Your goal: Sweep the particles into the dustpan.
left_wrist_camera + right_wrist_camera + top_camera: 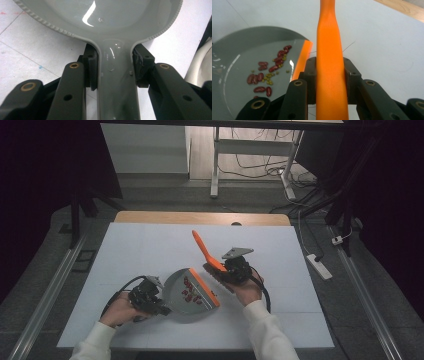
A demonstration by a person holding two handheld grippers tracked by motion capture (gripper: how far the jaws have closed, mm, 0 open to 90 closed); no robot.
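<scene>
A grey dustpan [179, 289] with an orange lip [205, 288] lies on the white table, a little left of the middle. Several red beans [191, 290] and small green ones [269, 76] sit in it. My left gripper [158, 307] is shut on the dustpan's handle [116, 85], with the jaws pressed to both sides. My right gripper [229, 269] is shut on the orange handle [329, 55] of a small brush [202, 248]. The handle points up and away, and the brush head rests just right of the pan's lip [302, 60].
The white table top [150, 245] has open room at the back and left. A wooden strip [200, 217] runs along its far edge. Beyond it stand desk legs [215, 165] with cables. A white power strip [320, 266] lies on the floor at the right.
</scene>
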